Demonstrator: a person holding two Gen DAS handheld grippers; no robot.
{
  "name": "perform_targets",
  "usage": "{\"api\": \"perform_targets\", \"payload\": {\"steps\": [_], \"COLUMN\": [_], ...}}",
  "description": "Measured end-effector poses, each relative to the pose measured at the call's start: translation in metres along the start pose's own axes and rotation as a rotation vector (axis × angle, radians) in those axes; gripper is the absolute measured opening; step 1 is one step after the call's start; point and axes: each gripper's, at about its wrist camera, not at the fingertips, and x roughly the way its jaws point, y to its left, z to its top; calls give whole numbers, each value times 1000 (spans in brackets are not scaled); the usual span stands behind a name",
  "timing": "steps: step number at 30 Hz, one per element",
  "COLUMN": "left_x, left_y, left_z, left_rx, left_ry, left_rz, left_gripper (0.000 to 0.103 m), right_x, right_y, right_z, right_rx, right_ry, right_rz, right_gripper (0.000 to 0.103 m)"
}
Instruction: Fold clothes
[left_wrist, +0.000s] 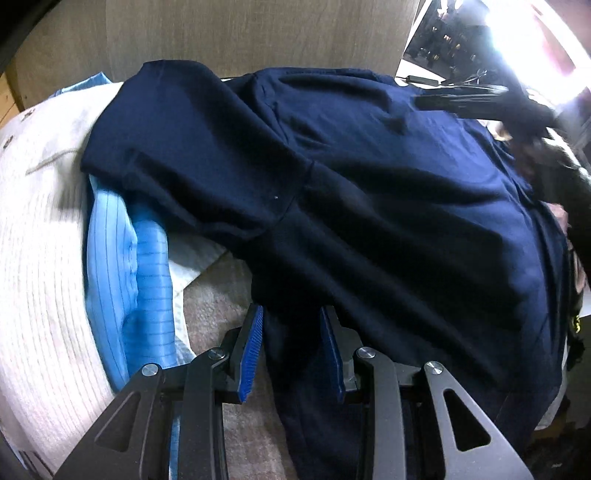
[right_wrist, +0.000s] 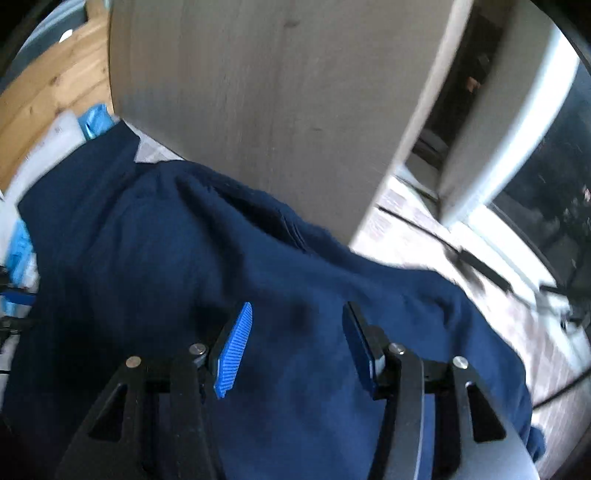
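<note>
Left claw (left_wrist: 291, 332) grips navy garment (left_wrist: 369, 184); right claw (right_wrist: 295, 332) open.

A navy garment (left_wrist: 369, 177) lies spread and wrinkled across most of the view, one sleeve reaching toward the left. The left gripper (left_wrist: 291, 354) points down at the garment's near edge, with a bunch of the navy cloth between its blue pads (left_wrist: 251, 354); the jaws stand partly closed around it. Under the sleeve lie a light blue striped cloth (left_wrist: 147, 288) and a pale knitted textile (left_wrist: 40, 258). At the right edge a blurred dark gripper (left_wrist: 480, 101) hangs over the garment.
</note>
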Motion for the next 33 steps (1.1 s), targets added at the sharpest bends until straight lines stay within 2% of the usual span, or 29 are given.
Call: {"api": "perform_targets", "payload": {"steps": [3,6,7,8,9,10,11,12,14,17,21,23,24,25,27,30,33], "left_x": [1,2,2,3,4,4,5,5,4,-1,-3,-5,-5,-6,-8,-10,-21], "left_y": [2,0,0,0,0,0,-2,-5,-4,4,6,7,8,8,9,10,13], "left_z": [2,5,6,6,7,7,8,9,8,1,-4,-5,-5,-4,-5,-6,-11], "left_rx": [-3,17,19,20,21,26,35,52,69,72,83,79,69,64,64,68,47], "left_ry": [-1,-7,-11,-16,-20,-27,-31,-31,-23,-5,4,6,7,6,5,11,-4], "left_rz": [-15,25,29,30,31,31,34,46,59,59,78,79,72,69,72,87,70], "left_gripper": [30,30,30,30,30,30,27,25,5,5,5,5,5,5,7,11,11], "right_x": [12,25,29,28,27,25,23,22,19,6,-1,0,1,-2,-10,-37,-64], "right_y": [1,-7,-11,-13,-14,-14,-13,-12,-13,-18,-37,-29,-23,-17,-5,-1,15], "right_z": [1,3,4,3,2,1,1,1,1,0,-3,-6,-7,-8,-10,-10,-11], "right_rx": [-8,0,5,10,12,8,4,-9,-19,-22,52,20,-9,-32,-76,-45,-35], "right_ry": [9,6,4,-4,-11,-16,-22,-18,-19,-52,-50,-28,-15,-17,-22,-91,-154], "right_rz": [-1,19,34,59,96,97,97,92,83,46,-52,-41,-31,-45,-77,-86,-5], "right_gripper": [51,50,47,41,25,7,6,6,4,4,4,5,7,17,30,30,30]}}
